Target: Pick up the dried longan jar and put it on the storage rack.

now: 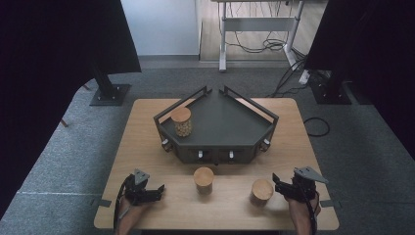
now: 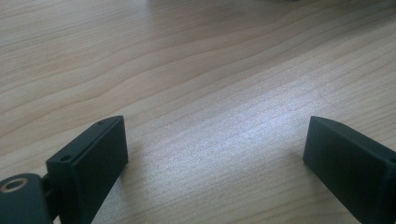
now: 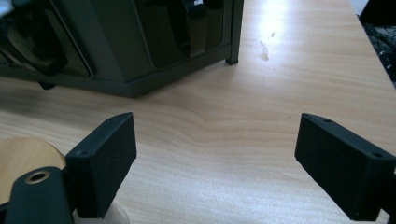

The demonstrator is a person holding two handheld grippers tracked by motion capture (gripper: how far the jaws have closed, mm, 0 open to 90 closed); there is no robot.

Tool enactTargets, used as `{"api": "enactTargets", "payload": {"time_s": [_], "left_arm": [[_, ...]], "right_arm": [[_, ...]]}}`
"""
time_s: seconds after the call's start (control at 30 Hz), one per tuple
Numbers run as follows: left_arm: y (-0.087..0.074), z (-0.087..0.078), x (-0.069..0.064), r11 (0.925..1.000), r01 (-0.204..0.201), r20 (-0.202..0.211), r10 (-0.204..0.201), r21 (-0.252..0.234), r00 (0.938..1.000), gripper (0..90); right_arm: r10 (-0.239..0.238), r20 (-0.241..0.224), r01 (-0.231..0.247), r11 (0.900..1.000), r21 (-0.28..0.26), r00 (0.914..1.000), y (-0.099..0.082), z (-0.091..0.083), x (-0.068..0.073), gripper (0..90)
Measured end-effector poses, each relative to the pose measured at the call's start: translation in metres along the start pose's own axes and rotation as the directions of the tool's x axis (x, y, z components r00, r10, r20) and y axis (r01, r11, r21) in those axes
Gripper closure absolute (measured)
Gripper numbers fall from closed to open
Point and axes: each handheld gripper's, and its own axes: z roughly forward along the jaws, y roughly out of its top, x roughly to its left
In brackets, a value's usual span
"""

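Our right gripper rests on the bench, jaws wide and empty, just beside the nearest jar; our left gripper lies equally wide. We judge the jar rigid, smooth, breakable: grip its wall below the wooden lid.

Overhead forward-down – two close table views

- The table was pale wood with wavy grain.
- The tray at its middle was dark grey.
- Three jars, far left, near middle and near right, had light tan lids.
- Both grippers, left and right, were black.
- The floor was speckled grey.
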Motion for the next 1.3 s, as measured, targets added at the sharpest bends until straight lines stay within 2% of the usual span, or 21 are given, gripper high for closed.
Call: {"api": "enactTargets", "payload": {"time_s": [0.1,0.53,0.8,1.3], "left_arm": [[0.001,0.000,0.002,0.9999,0.015,0.006,-0.015,0.007,0.9999,6.2],[0.001,0.000,0.002,0.9998,0.017,0.003,-0.017,0.009,0.9999,5.1],[0.001,0.000,0.001,0.9997,0.021,-0.002,-0.021,0.010,0.9998,4.8],[0.001,0.000,0.000,0.9997,0.022,-0.004,-0.022,0.010,0.9997,4.8]], "right_arm": [[0.001,-0.002,-0.001,0.9999,-0.014,1.0000,0.003,-0.002,0.002,12.2],[-0.021,-0.020,0.020,0.9992,-0.033,0.9996,0.015,-0.004,0.009,12.2],[-0.021,-0.024,0.020,0.9990,-0.039,0.9995,0.015,-0.006,0.013,11.9],[-0.056,-0.035,0.054,0.9970,-0.055,0.9978,0.022,-0.008,0.030,11.7]]}}
